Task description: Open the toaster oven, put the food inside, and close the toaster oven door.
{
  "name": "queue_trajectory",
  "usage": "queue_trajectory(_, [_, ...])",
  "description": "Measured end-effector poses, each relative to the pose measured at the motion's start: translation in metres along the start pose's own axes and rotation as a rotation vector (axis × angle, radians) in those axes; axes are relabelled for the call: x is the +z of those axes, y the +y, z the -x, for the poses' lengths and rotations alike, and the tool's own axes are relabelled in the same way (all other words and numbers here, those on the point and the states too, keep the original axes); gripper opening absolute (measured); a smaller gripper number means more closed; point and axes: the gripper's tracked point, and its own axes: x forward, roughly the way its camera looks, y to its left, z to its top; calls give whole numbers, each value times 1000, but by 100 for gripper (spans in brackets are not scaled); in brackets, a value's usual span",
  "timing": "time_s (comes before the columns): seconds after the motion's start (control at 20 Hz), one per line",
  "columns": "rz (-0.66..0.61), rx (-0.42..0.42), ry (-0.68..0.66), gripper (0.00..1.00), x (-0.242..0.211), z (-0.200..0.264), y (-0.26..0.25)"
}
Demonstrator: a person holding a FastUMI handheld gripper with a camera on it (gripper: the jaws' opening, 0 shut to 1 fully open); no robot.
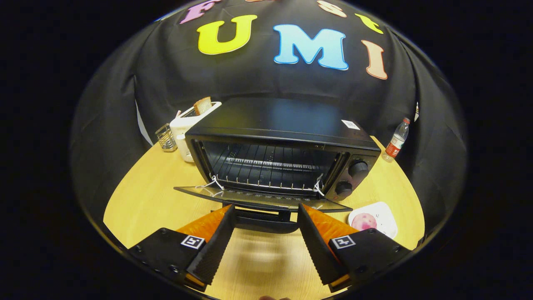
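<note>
Toaster oven (283, 158) sits at twelve o'clock on the worktop (145, 200), door (262, 199) dropped flat open. The gripper (264, 210) is spread wide, fingertips flanking the door handle (262, 223), gripping nothing. Pink food (363, 221) waits on its plate (381, 221) at two o'clock.

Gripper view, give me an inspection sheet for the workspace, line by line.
Surface: wooden table, bare ahead of the fingers.
Job's things: toaster oven, door folded down open, rack inside bare; pink food on a white plate right of the door.
Clutter: white toaster holding bread, wire holder, water bottle.
Grippers: gripper open, fingers either side of the door handle.
Cables: white ties at the rack's front corners.
Surroundings: black cloth wall.
</note>
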Motion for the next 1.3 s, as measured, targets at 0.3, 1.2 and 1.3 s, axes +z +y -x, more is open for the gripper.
queue_trajectory(0.3, [-64,54,280,97,-99,-4,6])
queue_trajectory(1.2, [-25,-66,150,97,-94,103,-100])
queue_trajectory(1.3, [-27,-95,133,97,-88,111,-125])
